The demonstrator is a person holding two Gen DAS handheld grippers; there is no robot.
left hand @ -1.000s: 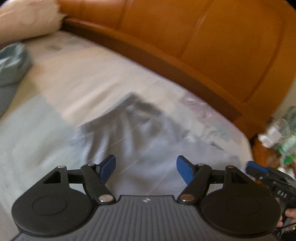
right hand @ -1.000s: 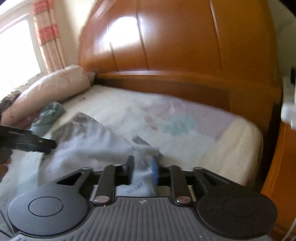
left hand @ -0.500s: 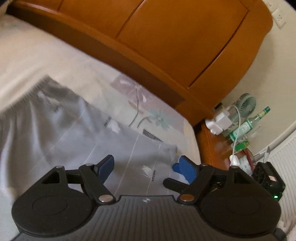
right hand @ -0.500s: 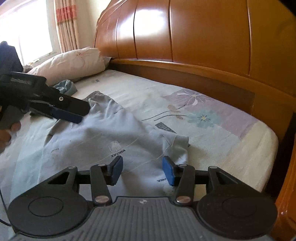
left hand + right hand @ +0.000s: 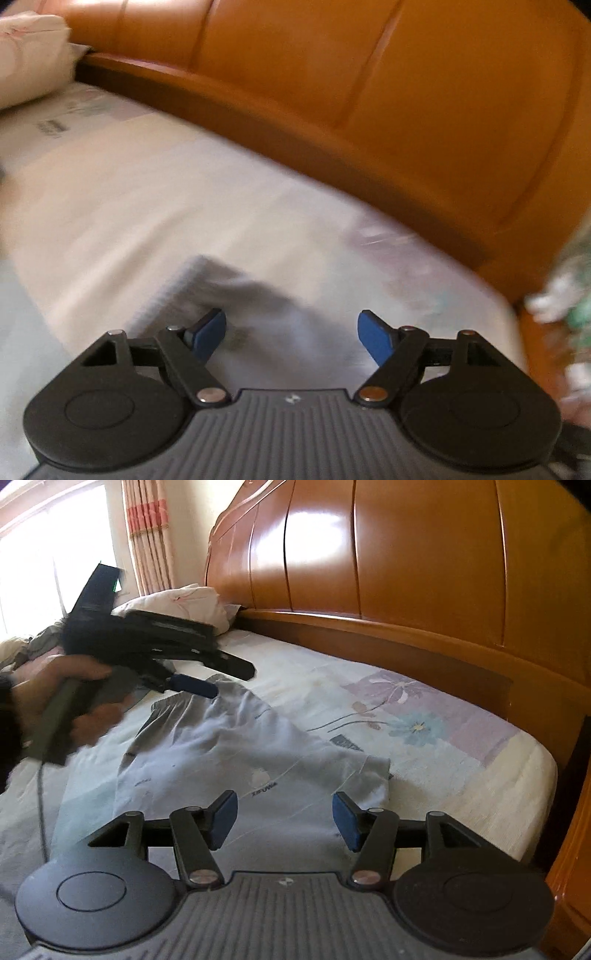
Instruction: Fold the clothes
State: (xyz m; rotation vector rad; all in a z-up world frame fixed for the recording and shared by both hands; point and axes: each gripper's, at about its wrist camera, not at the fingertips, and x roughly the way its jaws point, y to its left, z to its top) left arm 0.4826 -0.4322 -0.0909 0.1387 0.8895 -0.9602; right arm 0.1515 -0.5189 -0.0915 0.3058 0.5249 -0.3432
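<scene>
Pale grey shorts (image 5: 236,749) lie spread flat on the bed sheet (image 5: 461,775). Their waistband is at the far left and a leg hem at the right. My right gripper (image 5: 284,818) hovers over the near part of the shorts; its jaws are opening and nothing is pinched between them. In the right wrist view my left gripper (image 5: 218,679), held by a hand (image 5: 55,690), hangs just above the waistband end. The blurred left wrist view shows the left gripper (image 5: 291,334) open above the grey cloth (image 5: 258,314), with no cloth between its blue pads.
A tall orange wooden headboard (image 5: 406,572) runs along the far side of the bed. A white pillow (image 5: 177,605) and a heap of clothes (image 5: 37,646) lie at the far left near a curtained window. The mattress edge drops off at the right (image 5: 543,775).
My right gripper let go of the shorts' hem and its jaws widened; the cloth now lies flat. The left gripper swung across the shorts to the waistband end.
</scene>
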